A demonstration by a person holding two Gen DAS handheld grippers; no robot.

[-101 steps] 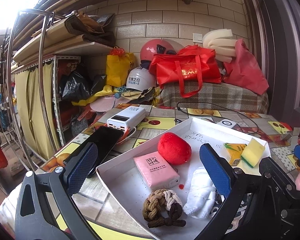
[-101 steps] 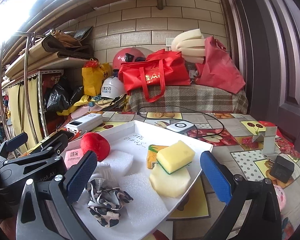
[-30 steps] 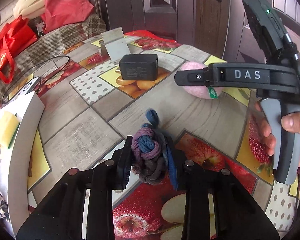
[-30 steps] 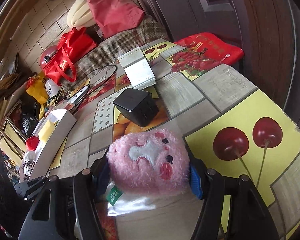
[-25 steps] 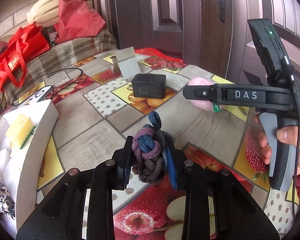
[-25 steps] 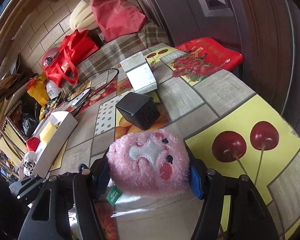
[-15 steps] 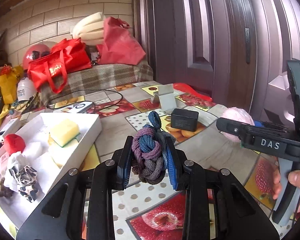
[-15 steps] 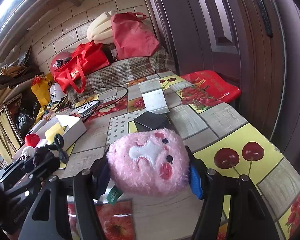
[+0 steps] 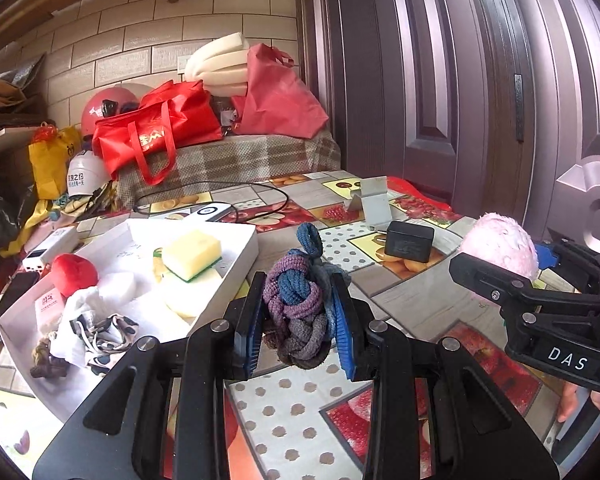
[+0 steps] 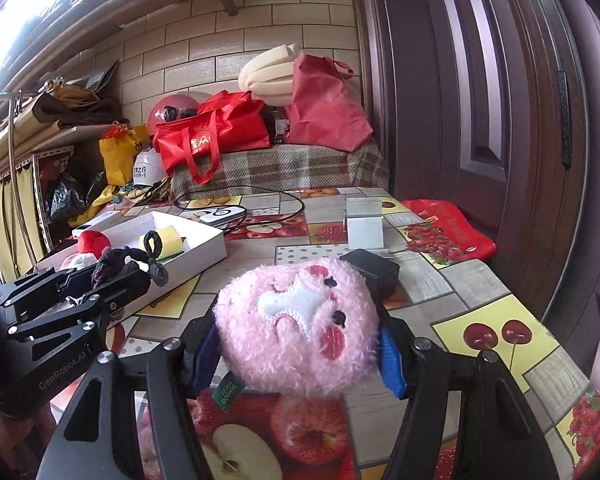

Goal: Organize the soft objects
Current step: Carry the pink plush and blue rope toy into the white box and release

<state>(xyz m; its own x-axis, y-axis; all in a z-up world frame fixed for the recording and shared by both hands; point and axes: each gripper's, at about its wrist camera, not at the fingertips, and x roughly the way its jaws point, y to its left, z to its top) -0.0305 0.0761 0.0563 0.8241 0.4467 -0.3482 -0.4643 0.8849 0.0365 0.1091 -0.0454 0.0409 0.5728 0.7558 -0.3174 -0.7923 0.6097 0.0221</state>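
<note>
My left gripper (image 9: 300,328) is shut on a knotted rope toy (image 9: 298,304) of purple, blue and grey cord, held above the fruit-print table. My right gripper (image 10: 296,356) is shut on a pink plush face toy (image 10: 296,328), also lifted; it shows at the right of the left wrist view (image 9: 500,246). The white tray (image 9: 242,256) lies to the left and holds a yellow sponge (image 9: 192,254), a red plush ball (image 9: 74,274), white foam pieces, a spotted cloth (image 9: 100,330) and a brown rope knot (image 9: 44,360). The left gripper with its toy shows in the right wrist view (image 10: 112,276).
A black charger block (image 9: 408,240) and a grey stand (image 9: 374,204) sit on the table beyond the grippers. A white device with a black cable (image 9: 208,212) lies behind the tray. Red bags (image 9: 160,132) rest on a plaid bench. A dark door stands at the right.
Both grippers, open and empty over the tray 3.4 s ago, now hold toys. Over the last second both lifted them off the table and turned toward the tray.
</note>
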